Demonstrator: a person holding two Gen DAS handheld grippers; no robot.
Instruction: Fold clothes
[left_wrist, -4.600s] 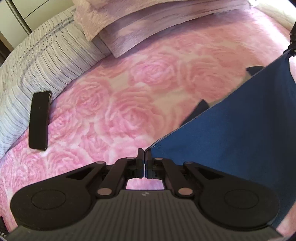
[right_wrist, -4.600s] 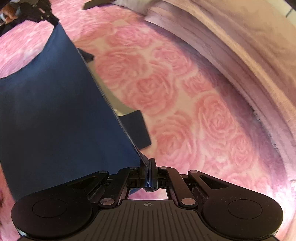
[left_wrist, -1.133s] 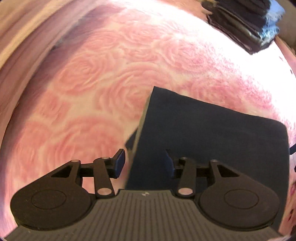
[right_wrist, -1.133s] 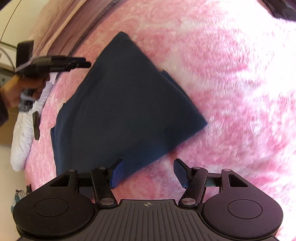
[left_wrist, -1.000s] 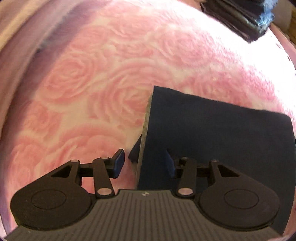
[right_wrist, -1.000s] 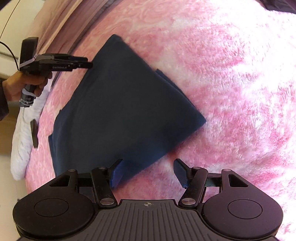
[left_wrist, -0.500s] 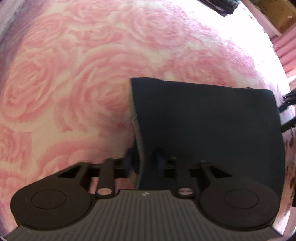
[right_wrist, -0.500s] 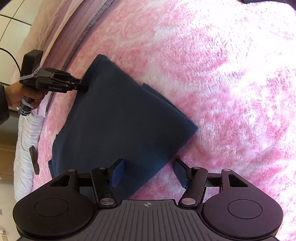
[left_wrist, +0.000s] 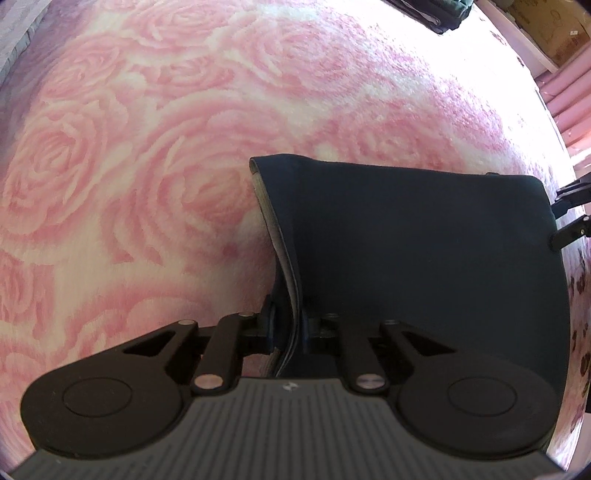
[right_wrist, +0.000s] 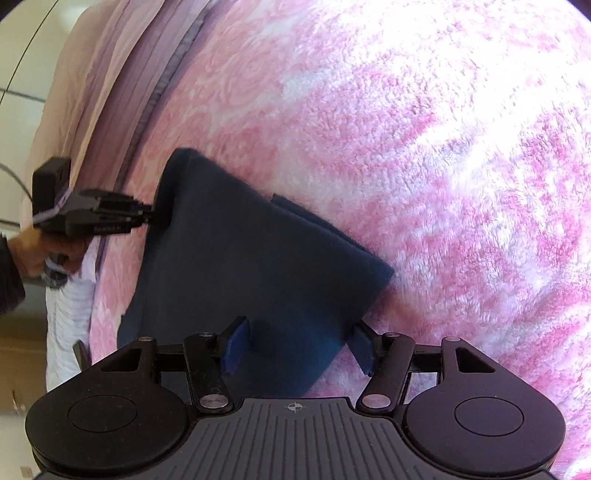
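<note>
A folded navy garment (left_wrist: 424, 258) is lying on a pink rose-patterned blanket (left_wrist: 147, 166), filling the centre and right of the left wrist view. The left claw (left_wrist: 286, 326) is sitting at the lower centre of that frame, its jaws drawn narrow and pinching the garment's stacked left edge, which is rising between them. In the right wrist view the same garment (right_wrist: 240, 266) is spreading from the centre toward the lower left, with one corner pointing right. The right claw (right_wrist: 299, 345) is at the bottom of that frame, its jaws standing wide to either side of the near edge of the cloth, not gripping it. At the left edge, a hand (right_wrist: 44, 247) is holding the left claw (right_wrist: 149, 218) against the far corner.
</note>
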